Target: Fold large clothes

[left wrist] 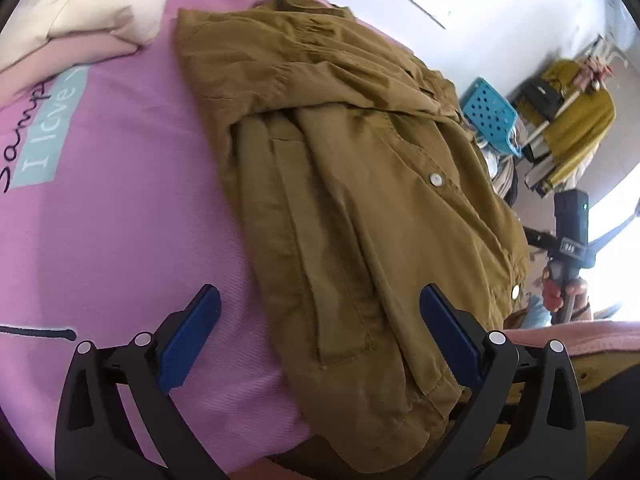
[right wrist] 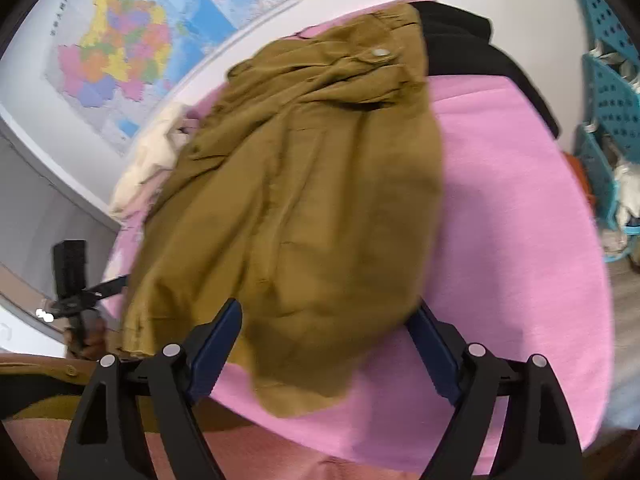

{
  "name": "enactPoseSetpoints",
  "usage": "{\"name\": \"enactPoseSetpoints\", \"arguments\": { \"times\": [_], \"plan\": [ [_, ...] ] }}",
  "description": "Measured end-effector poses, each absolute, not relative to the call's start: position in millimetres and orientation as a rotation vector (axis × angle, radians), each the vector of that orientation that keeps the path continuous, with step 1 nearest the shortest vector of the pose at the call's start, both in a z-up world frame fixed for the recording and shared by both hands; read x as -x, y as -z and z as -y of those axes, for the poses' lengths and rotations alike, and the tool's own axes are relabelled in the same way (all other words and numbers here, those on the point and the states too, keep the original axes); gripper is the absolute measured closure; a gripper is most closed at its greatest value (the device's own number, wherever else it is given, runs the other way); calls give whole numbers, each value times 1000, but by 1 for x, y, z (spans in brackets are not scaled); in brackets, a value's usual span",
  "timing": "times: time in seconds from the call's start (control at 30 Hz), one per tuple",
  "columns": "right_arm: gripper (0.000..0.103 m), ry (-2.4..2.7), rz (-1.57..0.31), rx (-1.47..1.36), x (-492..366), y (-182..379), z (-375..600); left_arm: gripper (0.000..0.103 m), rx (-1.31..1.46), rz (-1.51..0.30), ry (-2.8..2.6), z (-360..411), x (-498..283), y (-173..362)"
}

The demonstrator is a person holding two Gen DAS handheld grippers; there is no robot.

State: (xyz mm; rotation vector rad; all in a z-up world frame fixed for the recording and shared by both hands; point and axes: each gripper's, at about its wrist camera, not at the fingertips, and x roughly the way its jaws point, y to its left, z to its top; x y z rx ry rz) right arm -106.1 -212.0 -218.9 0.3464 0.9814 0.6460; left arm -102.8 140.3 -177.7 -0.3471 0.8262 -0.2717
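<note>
A mustard-brown jacket [left wrist: 360,168] with snap buttons lies folded lengthwise on the pink bedsheet [left wrist: 120,220]. Its sleeves are laid over the body. My left gripper [left wrist: 320,312] stands open over the jacket's near left edge, one blue pad above the sheet and the other above the fabric. In the right wrist view the same jacket [right wrist: 304,200] runs away from me. My right gripper [right wrist: 326,328] is open, with the jacket's near end lying between its blue pads, which do not press on it. Each view shows the other gripper's body [left wrist: 572,224] [right wrist: 72,280] in a hand.
Cream and pink folded bedding [left wrist: 80,12] sits at the far left corner. A black garment [right wrist: 460,48] lies beyond the jacket. Blue perforated baskets [right wrist: 608,120] stand off the bed's right side. A clothes rack [left wrist: 576,120] and a wall map [right wrist: 132,40] are behind.
</note>
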Motion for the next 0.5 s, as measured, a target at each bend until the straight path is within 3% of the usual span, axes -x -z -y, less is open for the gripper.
{"name": "enactPoseSetpoints", "arguments": {
  "times": [0.07, 0.1, 0.13, 0.17, 0.2, 0.23, 0.33, 0.5],
  "plan": [
    [24, -650, -955, -360, 108, 221, 206, 5, 373, -813, 313, -135, 100, 178],
    [43, -649, -930, -346, 110, 220, 202, 5, 395, -806, 338, -132, 97, 179],
    [70, -662, -933, -355, 109, 221, 199, 5, 401, -802, 344, -128, 95, 180],
    [78, -655, -939, -360, 108, 223, 199, 6, 399, -792, 340, -123, 93, 180],
    [82, -647, -944, -370, 107, 224, 198, 16, 387, -783, 326, -119, 92, 179],
    [86, -650, -933, -380, 108, 223, 200, 52, 377, -777, 306, -117, 92, 177],
    [93, -671, -897, -452, 112, 212, 214, 86, 438, -788, 259, -132, 86, 175],
    [95, -704, -744, -507, 136, 162, 254, 90, 468, -659, 187, -164, 106, 135]
  ]
}}
